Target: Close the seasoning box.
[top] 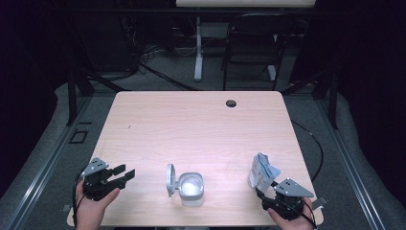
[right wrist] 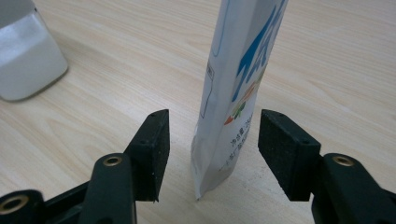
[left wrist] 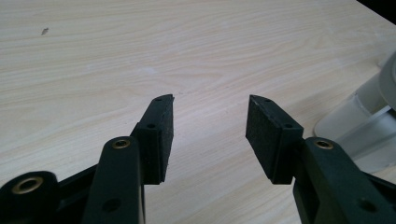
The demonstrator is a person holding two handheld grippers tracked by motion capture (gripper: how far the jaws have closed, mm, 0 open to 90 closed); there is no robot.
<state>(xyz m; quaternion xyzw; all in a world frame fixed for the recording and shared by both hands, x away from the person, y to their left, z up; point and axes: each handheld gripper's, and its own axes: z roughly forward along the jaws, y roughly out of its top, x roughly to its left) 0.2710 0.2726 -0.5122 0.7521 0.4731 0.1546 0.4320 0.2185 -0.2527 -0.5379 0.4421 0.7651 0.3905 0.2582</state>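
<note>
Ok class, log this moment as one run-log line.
left gripper: open, empty | right gripper: open around upright pouch | container: lid open

My table (top: pixel 191 120): pale wood top w/ rounded corners, dark cable hole (top: pixel 231 103) near the far edge. On it, near my side: a clear container (top: pixel 192 189) w/ white powder inside, its lid (top: pixel 170 180) flipped up at its left. Well to the right, a white-blue pouch (top: pixel 261 171) stands upright.

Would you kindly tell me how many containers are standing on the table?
2: a white jar with its flip lid open, near the front edge at centre, and a blue-and-white pouch standing upright at the front right, between the right tongs.
</note>
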